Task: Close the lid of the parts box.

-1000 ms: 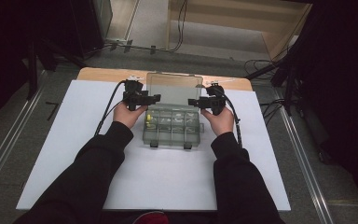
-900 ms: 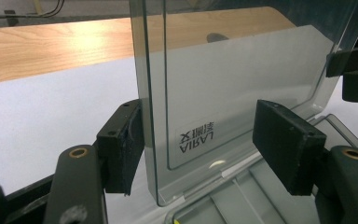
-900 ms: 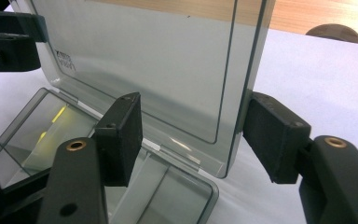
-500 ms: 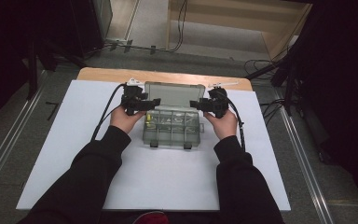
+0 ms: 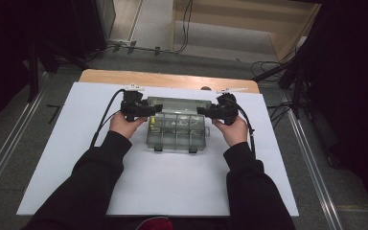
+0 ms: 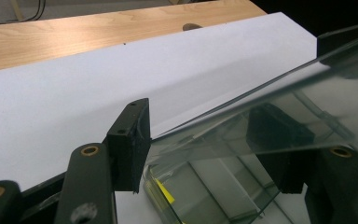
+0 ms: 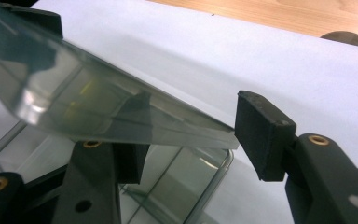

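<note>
A clear compartment box (image 5: 177,129) sits on the white sheet (image 5: 163,187), its lid (image 6: 261,116) half raised between both sets of jaws. The left gripper (image 5: 146,109) and right gripper (image 5: 210,111) have just been closing, each bracketing a lid corner; contact looks partial. Lifting evenly should prevent twisting. A yellow piece (image 6: 164,191) lies in one compartment below.

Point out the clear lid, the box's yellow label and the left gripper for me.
clear lid (image 7: 121,119), right gripper view, on its thick raised edge.
yellow label (image 6: 164,192), left gripper view, on the strip inside the box.
left gripper (image 5: 154,109), high view, at its jaw tips.
</note>
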{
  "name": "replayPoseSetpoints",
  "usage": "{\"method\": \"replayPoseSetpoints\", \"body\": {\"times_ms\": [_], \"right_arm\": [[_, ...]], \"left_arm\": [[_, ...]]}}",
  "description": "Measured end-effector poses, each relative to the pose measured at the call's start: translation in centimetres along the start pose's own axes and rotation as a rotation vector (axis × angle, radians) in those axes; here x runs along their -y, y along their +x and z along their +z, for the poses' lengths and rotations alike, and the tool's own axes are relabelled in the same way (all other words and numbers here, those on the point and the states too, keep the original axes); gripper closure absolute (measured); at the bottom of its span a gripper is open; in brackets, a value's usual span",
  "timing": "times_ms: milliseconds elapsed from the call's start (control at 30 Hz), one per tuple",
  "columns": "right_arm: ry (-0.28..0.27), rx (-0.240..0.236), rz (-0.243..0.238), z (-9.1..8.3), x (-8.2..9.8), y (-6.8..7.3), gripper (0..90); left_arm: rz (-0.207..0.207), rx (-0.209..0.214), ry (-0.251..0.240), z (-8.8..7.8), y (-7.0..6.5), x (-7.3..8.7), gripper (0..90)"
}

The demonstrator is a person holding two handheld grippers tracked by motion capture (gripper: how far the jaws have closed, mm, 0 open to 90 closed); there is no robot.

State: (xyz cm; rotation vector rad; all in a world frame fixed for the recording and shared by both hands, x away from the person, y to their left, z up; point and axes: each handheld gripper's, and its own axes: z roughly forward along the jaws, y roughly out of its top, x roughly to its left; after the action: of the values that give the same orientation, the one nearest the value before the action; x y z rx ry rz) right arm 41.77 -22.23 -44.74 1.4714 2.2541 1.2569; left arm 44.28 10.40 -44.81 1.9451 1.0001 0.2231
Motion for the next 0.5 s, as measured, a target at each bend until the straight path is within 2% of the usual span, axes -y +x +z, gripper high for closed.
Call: {"method": "replayPoseSetpoints", "body": {"times_ms": [133,267,300,500], "right_arm": [[-0.012,-0.019,-0.008,-0.6,0.1,0.1,44.1],[-0.015,-0.009,-0.029,-0.7,0.1,0.4,44.1],[-0.014,-0.009,-0.027,-0.7,0.1,0.4,44.1],[-0.01,-0.005,-0.035,-0.8,0.3,0.5,44.0]], "left_arm": [[0.002,0.009,0.006,-0.1,0.0,0.0,38.0],[-0.02,0.019,0.011,-0.3,0.1,-0.1,34.7],[-0.018,0.019,0.024,-0.5,0.2,-0.2,32.2],[-0.012,0.027,0.077,-2.1,0.1,-0.1,32.1]]}}
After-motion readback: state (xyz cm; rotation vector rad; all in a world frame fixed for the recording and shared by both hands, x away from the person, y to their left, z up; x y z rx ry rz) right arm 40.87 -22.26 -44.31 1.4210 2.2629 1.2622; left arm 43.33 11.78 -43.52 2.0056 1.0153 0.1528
